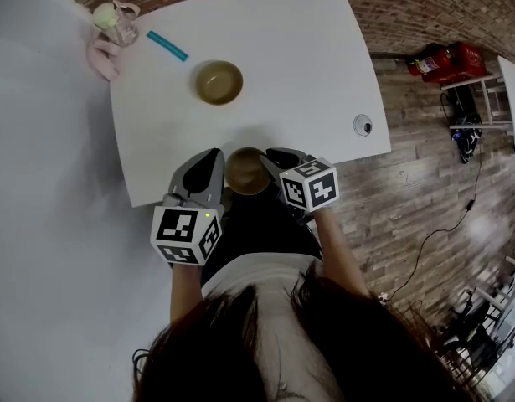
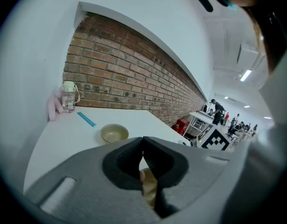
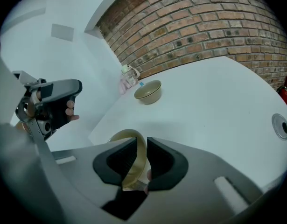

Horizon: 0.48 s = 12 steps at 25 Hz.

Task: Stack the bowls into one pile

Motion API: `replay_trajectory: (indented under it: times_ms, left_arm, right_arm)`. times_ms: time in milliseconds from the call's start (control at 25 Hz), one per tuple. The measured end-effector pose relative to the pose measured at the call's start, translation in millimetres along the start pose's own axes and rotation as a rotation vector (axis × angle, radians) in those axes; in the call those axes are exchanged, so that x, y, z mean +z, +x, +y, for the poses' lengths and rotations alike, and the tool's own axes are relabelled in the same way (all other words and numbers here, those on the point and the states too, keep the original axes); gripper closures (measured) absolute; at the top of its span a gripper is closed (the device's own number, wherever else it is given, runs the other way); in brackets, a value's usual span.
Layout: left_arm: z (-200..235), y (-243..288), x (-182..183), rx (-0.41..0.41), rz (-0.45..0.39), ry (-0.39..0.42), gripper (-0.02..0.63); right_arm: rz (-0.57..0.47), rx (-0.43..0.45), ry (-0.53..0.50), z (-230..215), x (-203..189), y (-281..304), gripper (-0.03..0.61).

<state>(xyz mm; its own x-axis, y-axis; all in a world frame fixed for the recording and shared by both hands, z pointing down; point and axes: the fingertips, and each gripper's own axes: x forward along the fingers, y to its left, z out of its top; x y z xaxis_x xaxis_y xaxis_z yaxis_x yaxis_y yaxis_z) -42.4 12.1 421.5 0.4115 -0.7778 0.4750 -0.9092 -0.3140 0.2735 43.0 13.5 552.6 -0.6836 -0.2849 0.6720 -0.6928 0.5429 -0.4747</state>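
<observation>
Two tan bowls are in play on the white table (image 1: 324, 57). One bowl (image 1: 219, 82) (image 2: 114, 133) (image 3: 149, 91) rests alone toward the table's far side. The other bowl (image 1: 245, 172) (image 3: 128, 138) is at the near edge, tilted, its rim pinched between the jaws of my right gripper (image 1: 270, 161) (image 3: 142, 143). My left gripper (image 1: 213, 157) (image 2: 143, 146) is right beside that bowl's left side, its jaw tips meeting. A sliver of the held bowl (image 2: 150, 185) shows through the gap lower down.
A pink-handled clear cup (image 1: 115, 23) (image 2: 68, 97) and a teal strip (image 1: 167, 45) lie at the far left corner. A round grommet (image 1: 363, 125) (image 3: 279, 125) sits near the right edge. Red fire extinguishers (image 1: 445, 61) stand on the wooden floor to the right.
</observation>
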Motion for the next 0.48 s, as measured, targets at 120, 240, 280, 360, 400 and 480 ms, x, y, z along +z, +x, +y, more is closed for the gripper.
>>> replay_trajectory:
  times_ms: [120, 240, 280, 360, 400, 480]
  left_arm:
    - [0.1, 1.8, -3.0, -0.004, 0.007, -0.002, 0.611]
    - [-1.3, 3.2, -5.3, -0.007, 0.014, -0.002, 0.611]
    - [-2.0, 3.5, -6.0, -0.007, 0.016, -0.002, 0.611]
    - [-2.4, 4.1, -7.7, -0.007, 0.021, -0.004, 0.611]
    - [-2.2, 4.5, -8.6, -0.006, 0.023, -0.006, 0.611]
    - [-1.8, 5.7, -9.9, -0.004, 0.028, -0.009, 0.611]
  right_arm:
    - [0.004, 0.000, 0.009, -0.9, -3.7, 2.3, 0.508]
    - [0.008, 0.003, 0.016, -1.5, -6.6, 3.8, 0.508]
    - [0.010, 0.004, 0.018, -1.7, -7.5, 3.9, 0.508]
    - [0.013, 0.007, 0.023, -2.0, -9.4, 4.7, 0.508]
    - [0.014, 0.008, 0.025, -2.3, -10.3, 5.4, 0.508]
    - [0.019, 0.011, 0.029, -3.0, -11.8, 7.0, 0.508]
